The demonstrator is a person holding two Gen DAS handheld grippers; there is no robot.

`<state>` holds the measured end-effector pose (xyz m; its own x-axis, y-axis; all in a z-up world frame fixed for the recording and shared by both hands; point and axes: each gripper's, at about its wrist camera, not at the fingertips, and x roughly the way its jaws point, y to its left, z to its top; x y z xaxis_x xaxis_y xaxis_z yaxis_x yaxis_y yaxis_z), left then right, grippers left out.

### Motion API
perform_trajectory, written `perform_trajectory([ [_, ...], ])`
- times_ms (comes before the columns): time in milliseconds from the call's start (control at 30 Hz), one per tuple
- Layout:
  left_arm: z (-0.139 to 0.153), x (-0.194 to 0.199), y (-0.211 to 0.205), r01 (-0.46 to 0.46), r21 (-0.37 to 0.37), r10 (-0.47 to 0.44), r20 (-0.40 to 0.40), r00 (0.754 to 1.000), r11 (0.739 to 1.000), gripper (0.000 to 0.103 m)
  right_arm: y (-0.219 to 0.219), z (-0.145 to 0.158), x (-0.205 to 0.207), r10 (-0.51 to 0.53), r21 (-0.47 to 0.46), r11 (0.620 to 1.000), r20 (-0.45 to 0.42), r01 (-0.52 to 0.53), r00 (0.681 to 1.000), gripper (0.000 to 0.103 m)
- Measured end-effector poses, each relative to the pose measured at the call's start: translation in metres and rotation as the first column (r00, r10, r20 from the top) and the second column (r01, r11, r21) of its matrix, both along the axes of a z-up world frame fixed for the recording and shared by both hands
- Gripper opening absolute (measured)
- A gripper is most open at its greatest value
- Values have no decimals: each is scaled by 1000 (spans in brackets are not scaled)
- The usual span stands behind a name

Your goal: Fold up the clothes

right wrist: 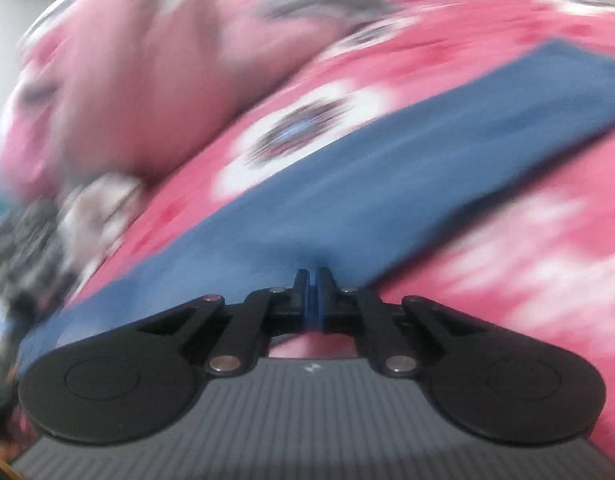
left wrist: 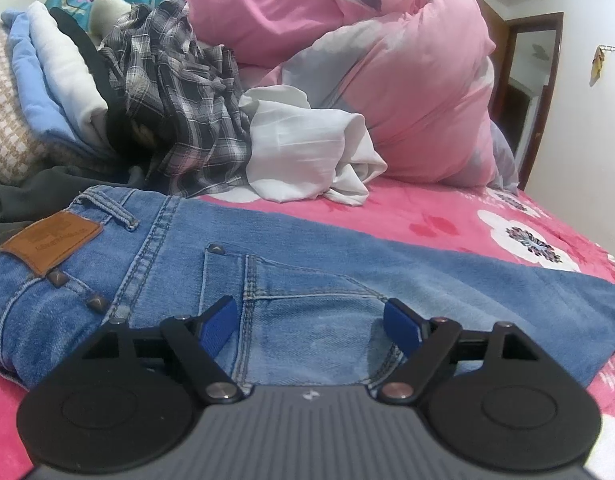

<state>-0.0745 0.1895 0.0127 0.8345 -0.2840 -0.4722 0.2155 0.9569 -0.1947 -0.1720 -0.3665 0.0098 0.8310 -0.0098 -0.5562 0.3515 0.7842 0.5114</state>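
the jeans (left wrist: 307, 264) are laid flat across the pink flowered bedspread (left wrist: 447, 216), waistband to the left with a brown leather patch (left wrist: 49, 242), copper rivets and a stitched back pocket (left wrist: 307, 308) facing up, the faded blue leg running off to the right. the left gripper (left wrist: 309, 322) is held with jaws wide apart over the pocket, nothing clamped between the blue pads. in the blurred right wrist view the right gripper (right wrist: 312, 276) is seen closed at the near edge of the leg, though whether denim is pinched cannot be told.
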Motion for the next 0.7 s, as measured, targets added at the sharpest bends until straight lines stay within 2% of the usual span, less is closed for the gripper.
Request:
perform_trajectory([
  [67,0,0,0,0,-3,0,0,1000,1000,82,-18,11,-4,-98,-39,995,-28,97,995,6],
  [133,0,0,0,0,-2,0,1,1000,1000,82,-17,22,-3,-122,-75,990,-12,121,992,12],
  [200,0,0,0,1,-2,-1,2,1000,1000,82,1,28,9,-27,-55,998,38,29,999,16],
  [267,0,0,0,1,-2,-1,2,1000,1000,82,32,26,30,122,-62,991,56,-119,991,17],
  [367,-1,0,0,2,-2,-2,3,1000,1000,82,81,14,66,286,-143,948,0,-283,958,17],
  [433,-1,0,0,3,-2,-3,4,1000,1000,82,84,4,81,303,-195,932,-37,-304,952,17],
  [533,-1,-1,0,3,0,-3,4,1000,1000,82,34,-5,75,246,-155,957,-15,-246,969,13],
  [633,0,-1,0,5,3,-5,4,1000,1000,83,-37,-6,59,83,-137,987,-12,-84,996,12],
  [700,0,-1,-1,5,9,-5,5,1000,1000,84,-90,-11,41,-35,-71,997,7,36,999,11],
])
